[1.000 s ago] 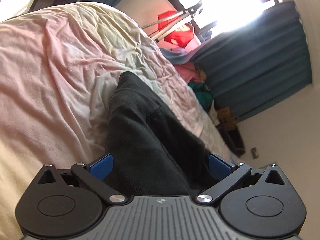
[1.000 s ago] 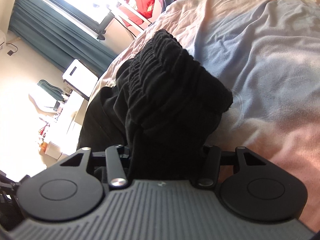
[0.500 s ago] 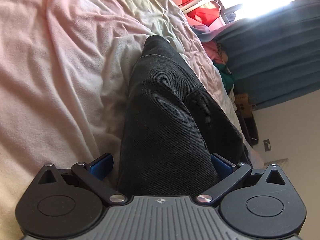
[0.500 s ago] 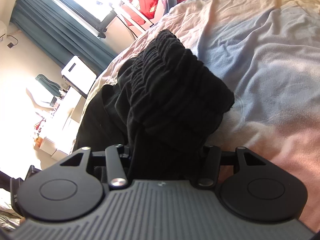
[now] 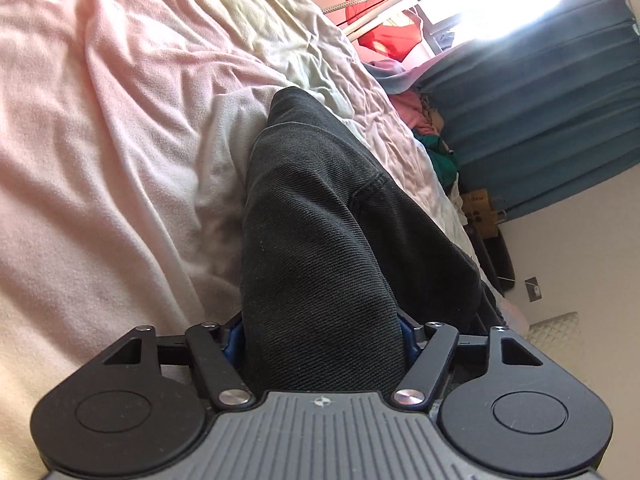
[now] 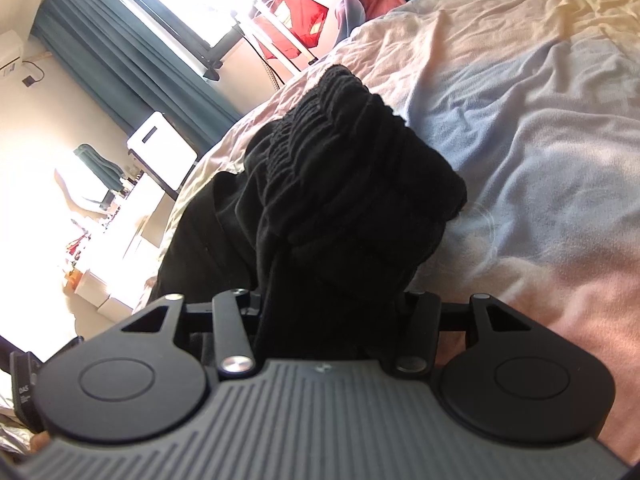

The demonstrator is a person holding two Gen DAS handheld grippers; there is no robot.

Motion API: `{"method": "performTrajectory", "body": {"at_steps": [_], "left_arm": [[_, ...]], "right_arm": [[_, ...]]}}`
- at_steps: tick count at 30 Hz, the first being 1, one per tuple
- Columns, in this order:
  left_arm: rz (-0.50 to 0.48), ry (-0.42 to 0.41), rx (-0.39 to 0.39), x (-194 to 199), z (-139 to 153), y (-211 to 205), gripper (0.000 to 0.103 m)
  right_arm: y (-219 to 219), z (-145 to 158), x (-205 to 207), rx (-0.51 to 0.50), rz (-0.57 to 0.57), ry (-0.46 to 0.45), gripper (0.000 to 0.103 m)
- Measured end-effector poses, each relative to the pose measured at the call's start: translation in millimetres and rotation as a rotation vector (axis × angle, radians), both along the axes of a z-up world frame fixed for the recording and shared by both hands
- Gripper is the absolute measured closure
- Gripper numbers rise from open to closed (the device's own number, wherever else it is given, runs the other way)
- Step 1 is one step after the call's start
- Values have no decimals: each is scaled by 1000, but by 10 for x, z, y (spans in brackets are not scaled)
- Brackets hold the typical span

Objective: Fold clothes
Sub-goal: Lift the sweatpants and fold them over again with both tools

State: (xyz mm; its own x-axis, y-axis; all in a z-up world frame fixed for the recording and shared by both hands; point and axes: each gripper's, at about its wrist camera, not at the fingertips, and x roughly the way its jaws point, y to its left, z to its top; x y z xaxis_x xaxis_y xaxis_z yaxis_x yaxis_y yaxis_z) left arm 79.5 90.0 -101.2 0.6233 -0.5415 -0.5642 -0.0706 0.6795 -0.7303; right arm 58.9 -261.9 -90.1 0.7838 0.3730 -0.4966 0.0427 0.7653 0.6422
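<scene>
trousers (image 5: 320, 240) lie on the bed (image 5: 120, 160), curtains (image 5: 540, 100) behind.

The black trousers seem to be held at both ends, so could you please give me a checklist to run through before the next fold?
1. Left hand-held gripper shut on the black trousers: ok.
2. Right hand-held gripper shut on the gathered waistband: ok.
3. Fabric flat, unbunched: not ok.
4. Bare bedsheet to fold onto: ok.
5. Legs aligned: cannot tell.
</scene>
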Motion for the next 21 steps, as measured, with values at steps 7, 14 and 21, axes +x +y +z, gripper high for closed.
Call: {"method": "performTrajectory", "body": {"at_steps": [7,14,21], "left_arm": [[25,-78,-47,-20,263,-77,48],[-10,-164,-73,215,736,-551,50],[-57,-251,-90,508,1184,-1119,50]], "right_arm": [[-16,364,-94,37,39,-173,60],[-293,708,-203,129,-2,-288,61],[-938,1076,-126,153,-145,-389,62]]}}
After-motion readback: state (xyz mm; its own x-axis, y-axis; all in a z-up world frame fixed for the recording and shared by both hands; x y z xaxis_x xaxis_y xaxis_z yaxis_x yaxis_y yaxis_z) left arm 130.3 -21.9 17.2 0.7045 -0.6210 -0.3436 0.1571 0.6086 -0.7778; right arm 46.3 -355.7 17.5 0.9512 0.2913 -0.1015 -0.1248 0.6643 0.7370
